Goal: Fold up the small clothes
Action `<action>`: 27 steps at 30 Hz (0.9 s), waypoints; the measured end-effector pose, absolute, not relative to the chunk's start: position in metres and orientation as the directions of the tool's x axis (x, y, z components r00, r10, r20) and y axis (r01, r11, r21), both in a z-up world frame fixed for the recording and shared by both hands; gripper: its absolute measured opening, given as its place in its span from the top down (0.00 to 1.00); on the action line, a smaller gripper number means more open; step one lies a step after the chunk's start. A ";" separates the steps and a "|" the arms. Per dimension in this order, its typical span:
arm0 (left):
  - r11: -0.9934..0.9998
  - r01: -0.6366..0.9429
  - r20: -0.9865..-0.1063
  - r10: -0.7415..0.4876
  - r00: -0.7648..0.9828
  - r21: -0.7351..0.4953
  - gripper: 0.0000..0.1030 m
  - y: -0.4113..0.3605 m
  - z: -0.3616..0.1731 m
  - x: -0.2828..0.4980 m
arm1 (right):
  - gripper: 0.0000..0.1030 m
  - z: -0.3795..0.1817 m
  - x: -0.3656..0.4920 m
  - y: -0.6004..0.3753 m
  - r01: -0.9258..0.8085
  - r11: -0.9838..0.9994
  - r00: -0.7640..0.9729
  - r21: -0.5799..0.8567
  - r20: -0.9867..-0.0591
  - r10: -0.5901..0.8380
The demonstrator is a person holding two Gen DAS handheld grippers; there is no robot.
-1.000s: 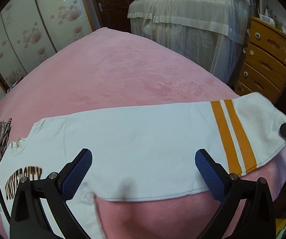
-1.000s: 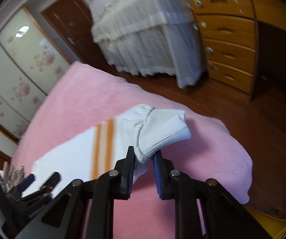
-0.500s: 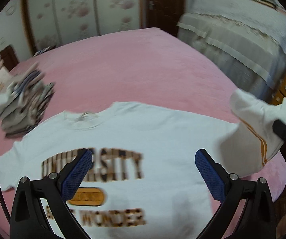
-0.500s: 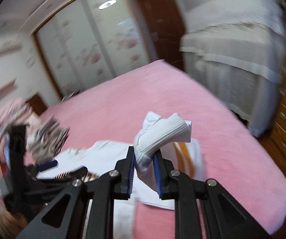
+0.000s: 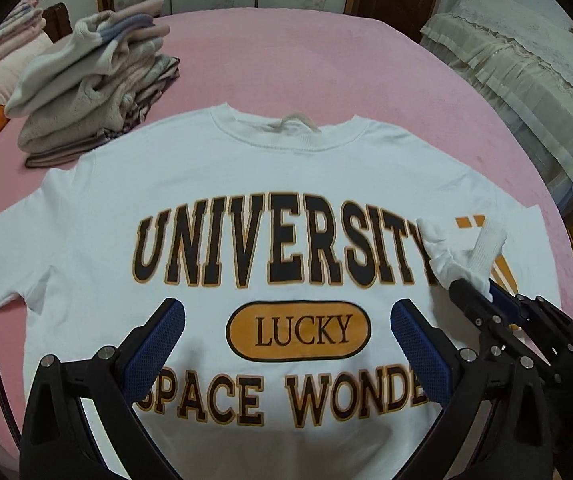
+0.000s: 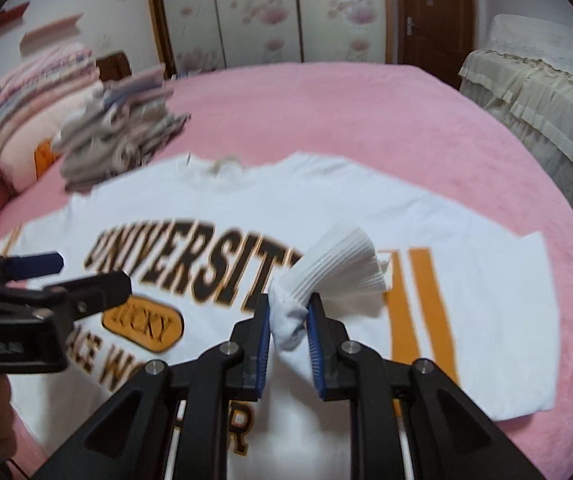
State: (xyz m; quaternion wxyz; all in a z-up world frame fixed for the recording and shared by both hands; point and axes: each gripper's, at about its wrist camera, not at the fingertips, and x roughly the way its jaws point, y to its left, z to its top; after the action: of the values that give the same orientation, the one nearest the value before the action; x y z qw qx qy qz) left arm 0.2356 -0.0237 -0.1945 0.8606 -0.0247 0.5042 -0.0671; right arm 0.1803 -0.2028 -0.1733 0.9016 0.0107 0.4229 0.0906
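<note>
left gripper (image 5: 286, 340) showing black angular frame, blue dimpled pads, silver screws, black cable trailing at side, right gripper (image 6: 288, 320) showing matching black frame, blue ribbed pads

home bedroom, pink bed (image 5: 326, 52), probably wardrobe doors (image 6: 262, 8), wooden door (image 6: 434, 16)

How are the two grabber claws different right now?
The left gripper has its jaws wide apart with nothing between them; the right gripper has its jaws close together, pinching the sweatshirt's ribbed white cuff, though they are opening slightly. The left gripper hangs over the printed chest of the white sweatshirt; the right one is at the sleeve side, by the orange stripes. Both have black arms and blue pads.
</note>
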 end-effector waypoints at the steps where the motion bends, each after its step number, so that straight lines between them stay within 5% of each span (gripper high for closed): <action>1: 0.988 0.097 -0.866 -0.149 0.478 -0.117 0.01 -0.023 -0.198 0.236 | 0.79 -0.175 0.178 -0.205 -0.161 0.981 0.619 0.108 -0.763 0.186; 6: 0.974 0.141 -0.859 -0.221 0.462 -0.175 0.01 -0.030 -0.202 0.236 | 0.63 -0.180 0.178 -0.202 -0.200 0.959 0.581 0.200 -0.764 0.280; 18: 0.922 0.214 -0.858 -0.381 0.344 -0.323 0.02 -0.048 -0.220 0.247 | 0.60 -0.172 0.137 -0.225 -0.187 0.947 0.604 0.261 -0.730 0.320; 23: 0.866 0.215 -0.824 -0.497 0.274 -0.451 0.18 -0.055 -0.235 0.242 | 0.61 -0.176 0.112 -0.247 -0.141 0.948 0.605 0.286 -0.733 0.311; 27: 0.830 0.193 -0.785 -0.558 0.271 -0.523 0.21 -0.059 -0.242 0.239 | 0.61 -0.180 0.099 -0.263 -0.101 0.950 0.606 0.295 -0.739 0.294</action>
State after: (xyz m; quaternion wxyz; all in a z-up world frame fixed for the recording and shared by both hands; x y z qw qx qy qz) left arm 0.2394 -0.0588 -0.2423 0.7801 -0.1646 0.5537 -0.2405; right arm 0.0994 -0.2628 -0.1803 0.8890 0.1122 0.4298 0.1112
